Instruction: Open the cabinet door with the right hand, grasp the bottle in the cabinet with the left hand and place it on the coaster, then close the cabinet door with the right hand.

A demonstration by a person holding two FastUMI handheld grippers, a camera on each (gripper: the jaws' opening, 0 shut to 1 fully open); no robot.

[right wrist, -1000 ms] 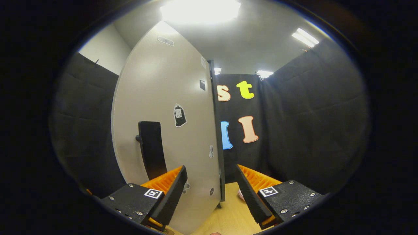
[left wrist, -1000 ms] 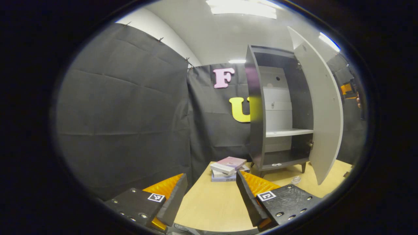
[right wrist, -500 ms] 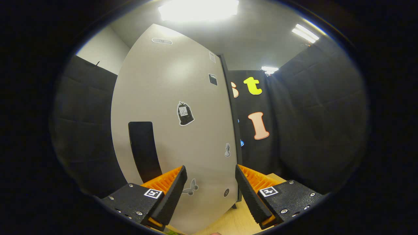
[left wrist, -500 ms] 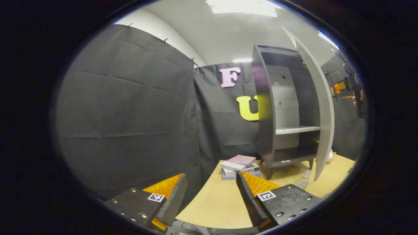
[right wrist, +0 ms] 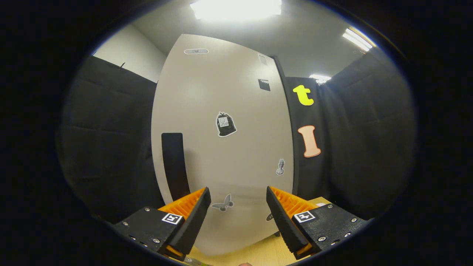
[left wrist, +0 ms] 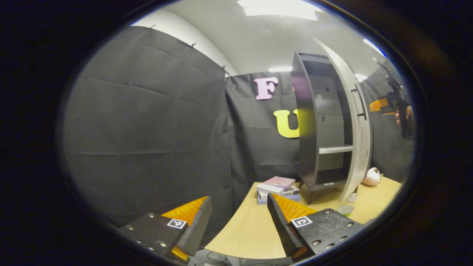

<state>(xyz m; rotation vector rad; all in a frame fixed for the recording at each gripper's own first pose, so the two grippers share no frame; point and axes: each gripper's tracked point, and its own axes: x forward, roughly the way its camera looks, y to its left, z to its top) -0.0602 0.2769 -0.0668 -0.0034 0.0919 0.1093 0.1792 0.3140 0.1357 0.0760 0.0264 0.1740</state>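
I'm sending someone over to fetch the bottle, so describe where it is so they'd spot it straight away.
Start at the tall dark cabinet standing on the light wooden table, with its pale door partly open. The bottle stands on the table just below the door's bottom corner. It is small and clear with greenish contents, unlike the stack of books left of the cabinet or the round pinkish thing to the right.

matt cabinet door [right wrist: 221,147], wood-look table [left wrist: 244,229]

So that's one tall dark cabinet [left wrist: 308,122] with one pale grey door [right wrist: 221,147], and one clear plastic bottle [left wrist: 347,207]. Three stacked books [left wrist: 278,185], one pinkish round thing [left wrist: 371,176], plus five stickers [right wrist: 225,125] on the door.
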